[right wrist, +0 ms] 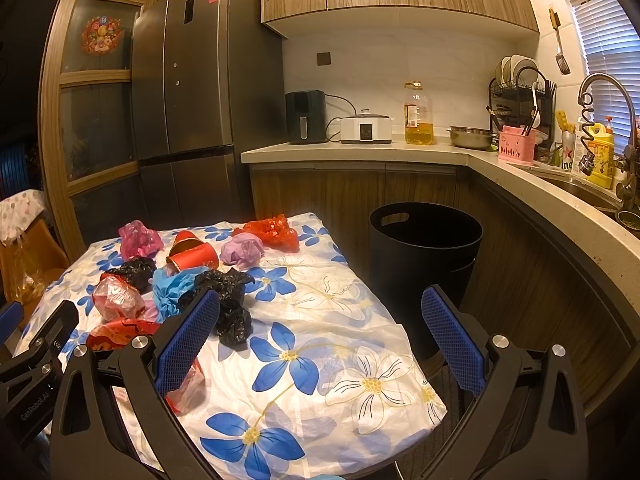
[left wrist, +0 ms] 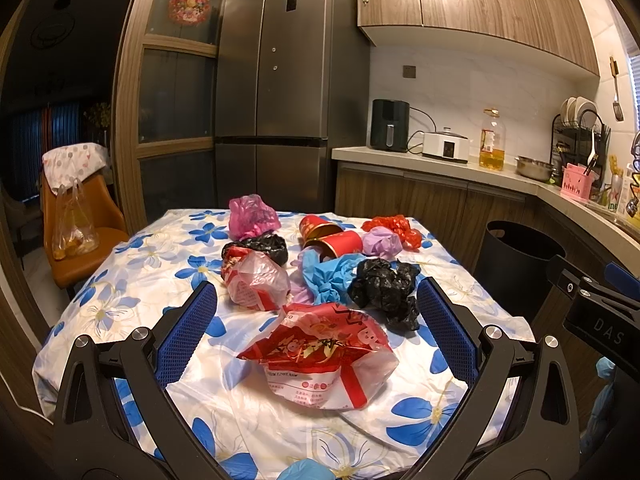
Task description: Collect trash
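On the table (left wrist: 132, 280), which wears a white cloth with blue flowers, lies a heap of crumpled trash. Nearest is a red and white plastic bag (left wrist: 320, 356) with small print too tiny to read. It sits between the blue pads of the left gripper (left wrist: 316, 324), whose jaws are spread wide and hold nothing. Just behind it lie a black bag (left wrist: 384, 288), a blue bag (left wrist: 326, 274) and another red and white bag (left wrist: 256, 280). Farther back are a second black bag (left wrist: 260, 248), a pink bag (left wrist: 252, 216), two red paper cups (left wrist: 328, 236) tipped on their sides, a purple bag (left wrist: 382, 242) and a red bag (left wrist: 396, 226).

To the right of the table stands a black bin (right wrist: 424, 256) with a handle hole near its rim. Its inside is too dark to see.

Over the near right part of the table hangs the right gripper (right wrist: 320, 332), its jaws also wide apart and empty. The other tool's black body (right wrist: 36, 364), at the left edge of the right view, reads "GenRobot.AI".

On the far counter (right wrist: 360, 152) stands a big bottle of yellow oil (right wrist: 418, 120); its label cannot be read.
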The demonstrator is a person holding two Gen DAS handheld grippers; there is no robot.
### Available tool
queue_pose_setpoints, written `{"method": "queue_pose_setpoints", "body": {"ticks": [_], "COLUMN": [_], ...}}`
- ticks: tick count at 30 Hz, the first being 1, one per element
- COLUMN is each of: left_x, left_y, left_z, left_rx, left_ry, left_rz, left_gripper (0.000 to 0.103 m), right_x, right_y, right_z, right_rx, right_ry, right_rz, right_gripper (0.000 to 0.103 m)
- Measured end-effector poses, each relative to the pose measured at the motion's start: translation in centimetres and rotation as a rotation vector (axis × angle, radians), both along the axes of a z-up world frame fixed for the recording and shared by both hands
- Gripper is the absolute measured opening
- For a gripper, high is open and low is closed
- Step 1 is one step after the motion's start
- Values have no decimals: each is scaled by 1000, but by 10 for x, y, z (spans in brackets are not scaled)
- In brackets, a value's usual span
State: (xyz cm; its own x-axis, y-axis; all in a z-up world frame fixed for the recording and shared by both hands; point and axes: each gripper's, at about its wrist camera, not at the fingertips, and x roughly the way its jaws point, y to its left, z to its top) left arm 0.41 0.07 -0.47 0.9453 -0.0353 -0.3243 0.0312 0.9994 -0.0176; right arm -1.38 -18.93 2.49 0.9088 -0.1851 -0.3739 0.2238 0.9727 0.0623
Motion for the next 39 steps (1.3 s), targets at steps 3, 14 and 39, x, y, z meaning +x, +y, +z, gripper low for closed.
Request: {"method": "queue_pose_setpoints", "body": {"ticks": [3,14,39], "left_x": [0,-1,-3], "left_y": [0,-2,-3], "left_z": [0,1,1], "left_rx": [0,-1,-26], "left_ry": [0,-1,-10], "left_rz": [0,-3,-26], "left_gripper": [98,98,98], "right_x": [0,0,2], "right_y": [0,1,-2], "right_z": [0,0,-4], "right_rx": [-1,0,5], "right_ry": [-1,-3,-10], "right_rz": [-1,-2,-9], "right_gripper": [98,98,98]}}
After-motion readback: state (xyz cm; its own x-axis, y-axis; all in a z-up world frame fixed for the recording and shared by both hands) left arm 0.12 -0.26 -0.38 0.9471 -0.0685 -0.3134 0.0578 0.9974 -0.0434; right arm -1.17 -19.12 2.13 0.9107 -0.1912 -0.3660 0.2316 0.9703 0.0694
